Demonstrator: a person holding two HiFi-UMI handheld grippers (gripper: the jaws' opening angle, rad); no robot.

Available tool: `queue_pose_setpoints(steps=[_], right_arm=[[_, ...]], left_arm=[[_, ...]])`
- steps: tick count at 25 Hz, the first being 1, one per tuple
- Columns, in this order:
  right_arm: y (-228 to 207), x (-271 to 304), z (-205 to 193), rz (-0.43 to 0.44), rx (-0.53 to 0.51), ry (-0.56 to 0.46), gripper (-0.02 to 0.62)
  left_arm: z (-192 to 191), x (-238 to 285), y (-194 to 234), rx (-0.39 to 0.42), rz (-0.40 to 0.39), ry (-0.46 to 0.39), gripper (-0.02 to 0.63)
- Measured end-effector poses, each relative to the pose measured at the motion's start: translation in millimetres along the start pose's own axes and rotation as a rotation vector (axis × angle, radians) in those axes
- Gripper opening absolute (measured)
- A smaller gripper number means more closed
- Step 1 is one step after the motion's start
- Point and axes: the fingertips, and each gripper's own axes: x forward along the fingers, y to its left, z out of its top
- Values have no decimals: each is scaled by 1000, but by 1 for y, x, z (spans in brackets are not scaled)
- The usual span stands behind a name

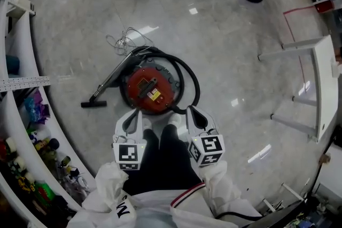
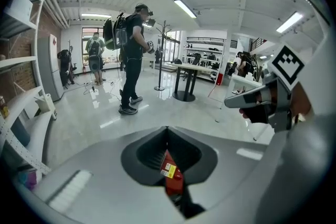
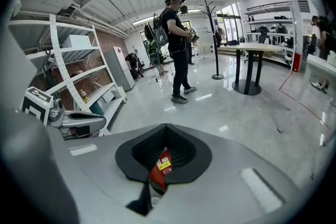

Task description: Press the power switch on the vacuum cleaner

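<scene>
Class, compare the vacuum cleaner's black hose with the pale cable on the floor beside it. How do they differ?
The hose is thick and black; the cable is thin and pale. The hose curves in one wide arc around the red vacuum cleaner; the cable lies in a small loose tangle. Both rest on the floor.

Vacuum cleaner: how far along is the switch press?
Done: nothing; the vacuum cleaner sits on the floor, untouched. In hand: the left gripper and right gripper hover over it, jaws together and empty. Left: the whole reach and press.
</scene>
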Motion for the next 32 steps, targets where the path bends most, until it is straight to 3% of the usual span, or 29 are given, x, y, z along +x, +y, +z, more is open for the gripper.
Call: queue_pose_setpoints(steps=[19,32], right_arm=[[-16,83,-99,17,69,103,0],[11,121,-126,57,32,137,0]], left_arm=[[-113,73,-24,-99,-35,133,0],[-127,72,-16,-151,-21,133,0]])
